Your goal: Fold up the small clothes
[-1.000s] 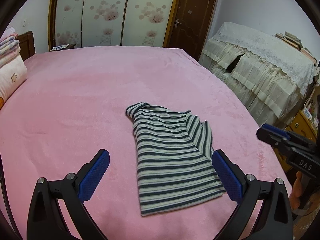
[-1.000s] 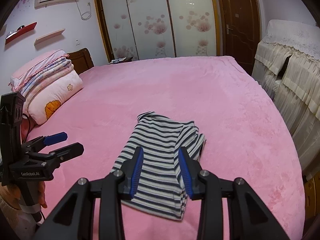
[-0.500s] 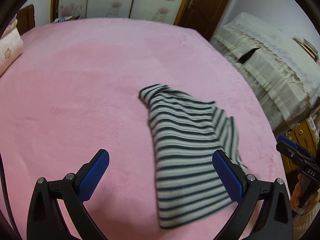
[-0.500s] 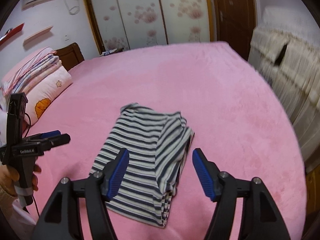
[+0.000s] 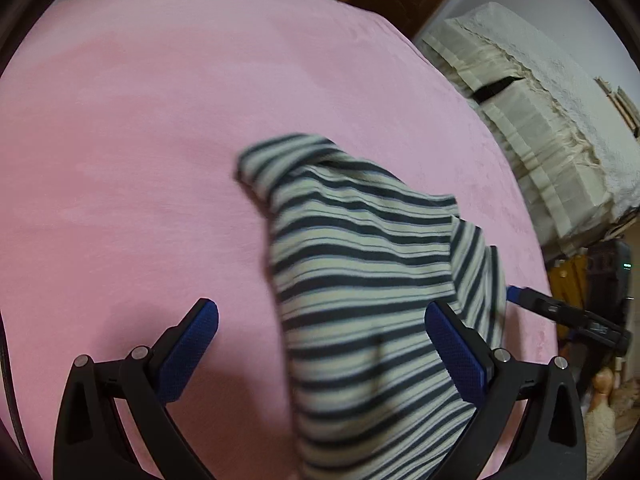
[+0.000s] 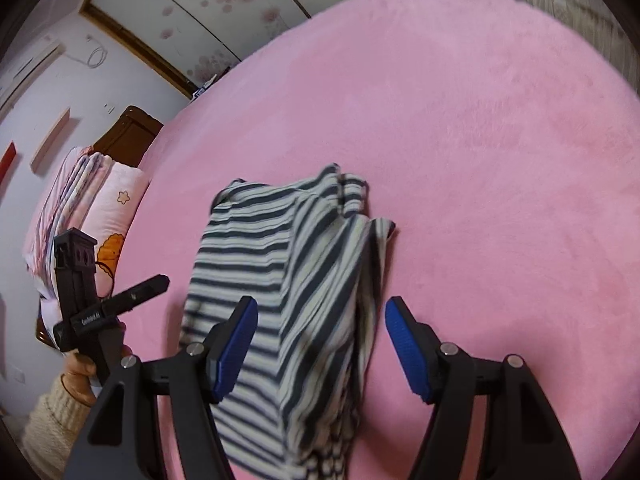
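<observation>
Striped garment [image 5: 372, 300] lies folded on the pink bed [image 5: 140, 140], near edge between both tools. Left gripper [image 5: 320, 344] and right gripper [image 6: 320, 340] hover over it, fingers spread apart, gripping nothing. Lettering on the left gripper's body is too blurred to read.

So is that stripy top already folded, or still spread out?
Partly folded. The striped top lies on the pink bed as a narrow strip, one side doubled over the middle, its stripes running at a different angle.
</observation>
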A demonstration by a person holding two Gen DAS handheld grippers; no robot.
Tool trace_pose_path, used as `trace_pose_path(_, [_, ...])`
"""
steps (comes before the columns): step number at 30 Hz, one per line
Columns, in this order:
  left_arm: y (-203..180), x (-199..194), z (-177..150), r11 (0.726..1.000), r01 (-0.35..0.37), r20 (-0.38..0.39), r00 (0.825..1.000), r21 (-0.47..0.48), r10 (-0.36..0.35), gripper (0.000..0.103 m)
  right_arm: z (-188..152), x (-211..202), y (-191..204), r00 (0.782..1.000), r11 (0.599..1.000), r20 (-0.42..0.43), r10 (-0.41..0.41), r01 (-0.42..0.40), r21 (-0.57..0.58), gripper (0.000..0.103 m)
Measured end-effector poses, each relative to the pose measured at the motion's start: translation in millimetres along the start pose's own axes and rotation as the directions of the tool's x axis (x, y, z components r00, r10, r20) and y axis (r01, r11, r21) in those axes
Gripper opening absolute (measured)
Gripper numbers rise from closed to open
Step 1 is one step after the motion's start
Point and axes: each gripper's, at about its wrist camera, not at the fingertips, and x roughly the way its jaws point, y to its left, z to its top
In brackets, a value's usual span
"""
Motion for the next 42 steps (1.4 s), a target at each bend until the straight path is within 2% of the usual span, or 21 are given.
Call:
trace_pose_path(5, [-2.4,31.5,9.4,0.996,0.092,-0.047,0.995,-0.009,-0.092,0.103,5.1,29.1,-22.3,0.997,0.996,-0.044,0.058,-0.055,0.069,0.067])
trace_pose_path(10, [6.3,58.2,16.9,0.991,0.117,-0.075,0.990,-0.060,-0.122,0.102,5.3,46.6,-29.2,0.991,0.991,-0.064,0.114,-0.109,0.071,0.067])
trace_pose_path(14, [8.9,68.5,20.2,0.983,0.167,-0.050,0.984,-0.073,-0.171,0.102,11.7,59.2,-26.8,0.982,0.984,-0.071,0.173,-0.168,0.062,0.067])
trace_pose_path(19, [9.9,76.5,20.5,0.968,0.233,-0.009,0.972,-0.087,-0.235,0.102,19.3,75.5,-18.2,0.976,0.980,-0.088,0.198,-0.195,0.042,0.067])
trace_pose_path(21, [10.2,79.4,19.9,0.966,0.245,0.000,0.969,-0.082,-0.245,0.102,21.9,80.6,-15.2,0.975,0.980,-0.091,0.201,-0.199,0.027,0.062])
trace_pose_path(23, [8.4,80.2,19.8,0.964,0.254,0.005,0.967,-0.073,-0.255,0.094,24.2,84.2,-13.3,0.975,0.980,-0.098,0.200,-0.199,0.015,0.052])
trace_pose_path(26, [4.4,81.7,19.6,0.975,0.217,0.002,0.976,-0.050,-0.217,0.067,26.4,85.8,-14.7,0.973,0.977,-0.097,0.211,-0.211,0.013,0.033])
trace_pose_path(27, [5.4,80.7,18.7,0.980,0.193,0.004,0.981,-0.037,-0.193,0.049,26.1,84.4,-13.5,0.974,0.978,-0.090,0.208,-0.209,0.002,0.030])
trace_pose_path(30, [3.8,77.7,17.5,0.986,0.166,0.012,0.986,-0.015,-0.166,0.035,22.7,77.0,-5.7,0.984,0.983,-0.059,0.171,-0.175,-0.059,0.026])
trace_pose_path(33, [-6.2,70.5,17.3,0.991,0.127,0.027,0.991,0.033,-0.128,0.028,19.2,67.9,6.8,0.991,0.985,-0.024,0.132,-0.134,-0.113,0.025])
trace_pose_path(36, [-16.4,55.4,14.5,0.993,0.103,0.065,0.992,0.062,-0.107,0.026,13.3,53.8,20.9,0.994,0.982,0.023,0.104,-0.099,-0.160,0.024])
trace_pose_path(42, [-38.0,-2.9,3.8,0.989,0.104,0.161,0.980,0.109,-0.120,0.025,-6.6,2.5,59.2,0.987,0.965,0.132,0.093,-0.057,-0.254,0.023])
